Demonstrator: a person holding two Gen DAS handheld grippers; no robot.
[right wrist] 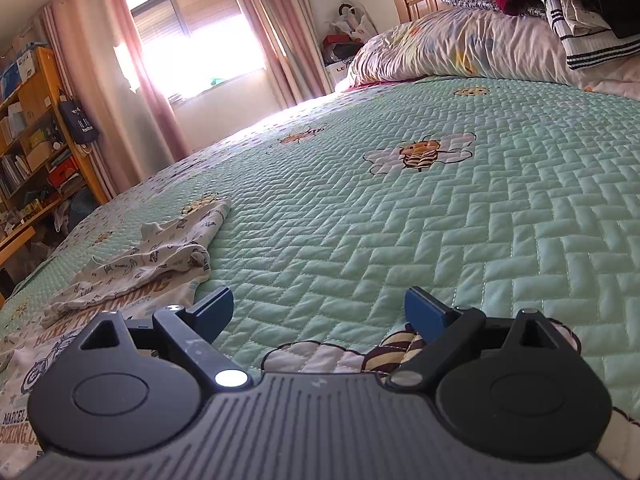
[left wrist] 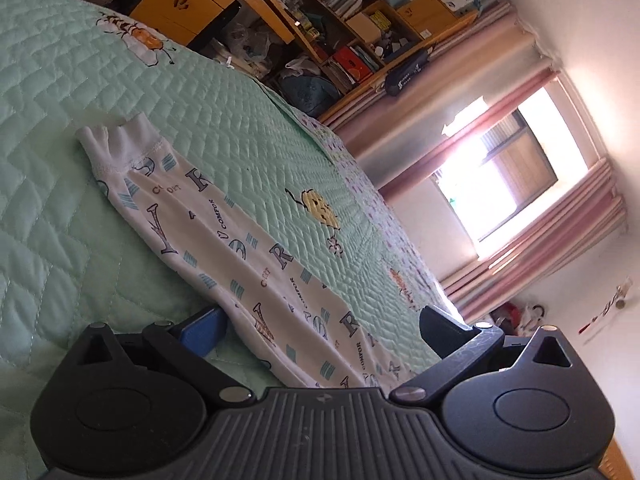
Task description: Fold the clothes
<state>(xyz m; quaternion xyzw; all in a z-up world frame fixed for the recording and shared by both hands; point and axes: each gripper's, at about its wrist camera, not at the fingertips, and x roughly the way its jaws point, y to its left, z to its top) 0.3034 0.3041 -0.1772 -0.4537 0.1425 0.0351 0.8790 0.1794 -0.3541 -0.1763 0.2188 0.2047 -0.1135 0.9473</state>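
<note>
Left claw (left wrist: 322, 322): fingers spread wide, nothing pinched; printed cloth runs between them toward the camera, contact w/ the pads can't be told.
Left claw fingers (left wrist: 202, 330): blue pad on one side, just beside the cloth edge; other finger dark, at the far side of the cloth.
Right claw (right wrist: 319, 312): spread wide too, empty, low over bare quilt.
Right claw pads (right wrist: 422, 316): blue, both clear of any cloth.
Letter-print garment (left wrist: 224, 236): white w/ letters and blue stripes, long narrow part laid out flat on the quilt, ribbed cuff at far end; in right wrist view (right wrist: 152, 256) lies crumpled, left of the right claw, partly on top of the tee.
Printed tee (right wrist: 44, 356): white, orange block lettering and a bike graphic, flat on the quilt at lower left of right wrist view, near the left-hand finger.
Quilt (right wrist: 460, 240): mint green, herringbone stitch, bee appliqués, covers the bed.
Bedding pile (right wrist: 452, 48): pale crumpled duvet at the head end, striped and dark clothes heaped on it.
Shelving (left wrist: 372, 20): wooden, packed w/ books and boxes, beside the bed.
Window (right wrist: 188, 36): bright, pink curtains either side.
</note>
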